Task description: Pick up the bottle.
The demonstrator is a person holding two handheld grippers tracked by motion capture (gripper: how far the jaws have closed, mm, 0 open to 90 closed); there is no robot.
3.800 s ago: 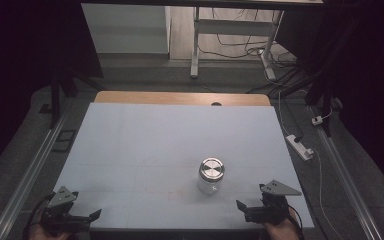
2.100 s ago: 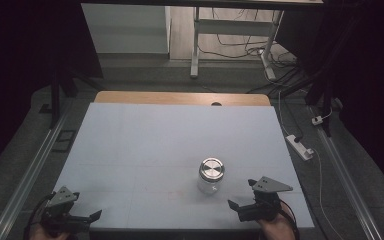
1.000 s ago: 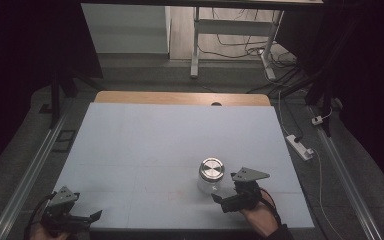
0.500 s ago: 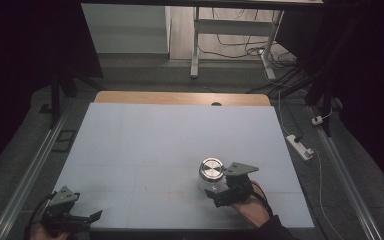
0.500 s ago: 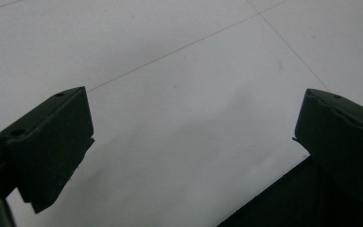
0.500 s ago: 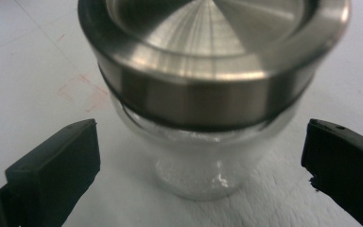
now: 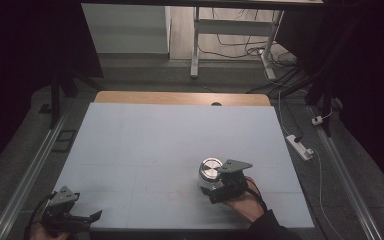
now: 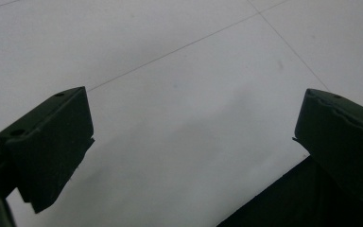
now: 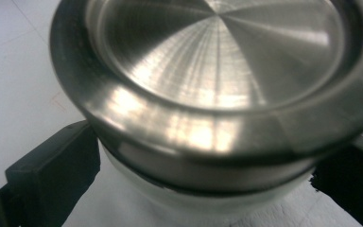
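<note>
At the near left corner of the worktop point(image 7: 145, 135), the left tongs point(image 7: 82, 218) rest low with the jaws spread wide and nothing between them. Further in, near the right side, the right tongs point(image 7: 211, 190) have their jaws on both sides of a jar point(image 7: 209, 175) with a metal lid point(image 9: 217, 61); whether they press it, I cannot tell. The jar stands upright on the pale surface.

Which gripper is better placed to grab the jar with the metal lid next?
Right. The right gripper is at the jar, its jaws open on either side just under the metal lid. The left gripper sits open at the table's near left corner, far away.
</note>
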